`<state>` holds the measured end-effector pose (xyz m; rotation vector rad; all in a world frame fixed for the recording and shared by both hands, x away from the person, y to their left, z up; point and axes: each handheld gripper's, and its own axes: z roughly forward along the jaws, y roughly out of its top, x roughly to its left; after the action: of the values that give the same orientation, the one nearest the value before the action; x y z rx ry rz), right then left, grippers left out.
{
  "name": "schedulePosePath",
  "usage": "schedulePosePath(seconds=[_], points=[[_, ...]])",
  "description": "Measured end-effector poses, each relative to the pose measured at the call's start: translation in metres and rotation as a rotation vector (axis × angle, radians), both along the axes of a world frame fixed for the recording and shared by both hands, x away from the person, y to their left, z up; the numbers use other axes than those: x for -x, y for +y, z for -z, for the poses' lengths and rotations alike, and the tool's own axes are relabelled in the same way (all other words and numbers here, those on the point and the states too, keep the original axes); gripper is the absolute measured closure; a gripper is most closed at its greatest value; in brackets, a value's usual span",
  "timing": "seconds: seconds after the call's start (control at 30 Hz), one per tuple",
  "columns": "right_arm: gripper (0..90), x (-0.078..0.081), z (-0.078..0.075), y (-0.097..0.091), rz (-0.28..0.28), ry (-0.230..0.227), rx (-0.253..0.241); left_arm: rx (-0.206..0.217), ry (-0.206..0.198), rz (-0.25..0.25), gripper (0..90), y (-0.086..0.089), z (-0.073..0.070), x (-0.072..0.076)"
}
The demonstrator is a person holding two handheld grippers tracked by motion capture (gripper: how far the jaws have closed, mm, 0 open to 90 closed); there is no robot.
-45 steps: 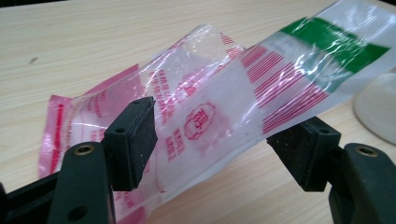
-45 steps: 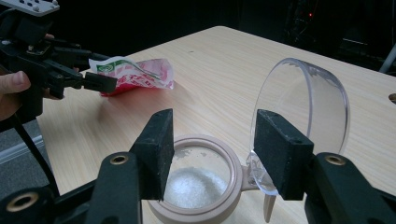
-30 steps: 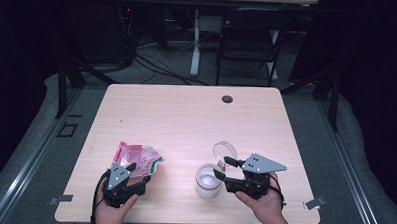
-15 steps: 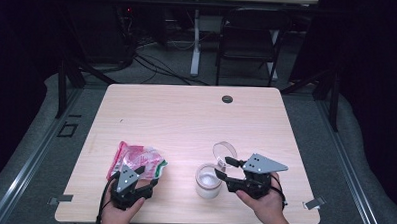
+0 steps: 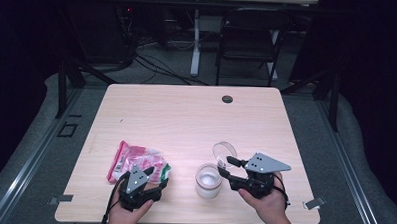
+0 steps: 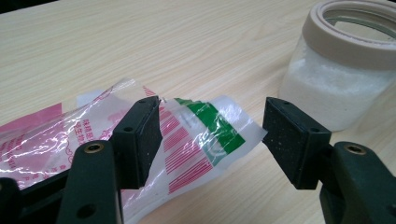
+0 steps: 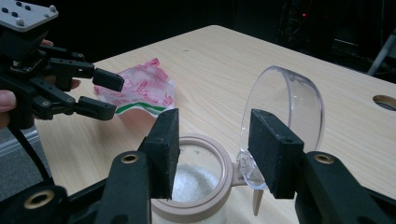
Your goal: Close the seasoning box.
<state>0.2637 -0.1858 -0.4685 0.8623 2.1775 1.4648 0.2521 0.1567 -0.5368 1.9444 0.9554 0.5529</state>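
Jar [image 5: 207, 181] lid [image 5: 224, 151] flipped open; pouch [image 5: 134, 161] left of jar, unpoured.
Left claw [image 6: 212, 140] agape astride pouch corner, no grip; right claw [image 7: 212, 154] has just been narrowing above jar rim, empty.

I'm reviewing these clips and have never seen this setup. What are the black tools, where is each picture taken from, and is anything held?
A person sits at a wooden table and holds a hand-operated two-jaw gripper in each hand; there is no robot arm. The high view looks down from above the person's side. Each of the other two pictures comes from a camera riding on one gripper, looking along its black jaws.

On the table lie a pink, green and clear plastic bag and an open jar of white grains, its clear hinged lid standing up.

The left gripper is open, with the bag's corner between the jaws but not pinched. The right gripper is just above the jar's rim; its jaws have just been closing, and nothing is gripped.
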Motion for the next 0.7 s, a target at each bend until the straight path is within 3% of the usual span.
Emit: schedulePosePath(seconds=[0.4, 0.7], points=[[62.4, 0.000, -0.008, -0.006, 0.042, -0.007, 0.018, 0.003, 0.000, 0.011, 36.5, -0.007, -0.007, 0.000], [67.8, 0.000, -0.011, -0.009, 0.039, 0.001, 0.031, 0.011, 0.001, 0.012, 37.3, -0.008, -0.012, 0.000]])
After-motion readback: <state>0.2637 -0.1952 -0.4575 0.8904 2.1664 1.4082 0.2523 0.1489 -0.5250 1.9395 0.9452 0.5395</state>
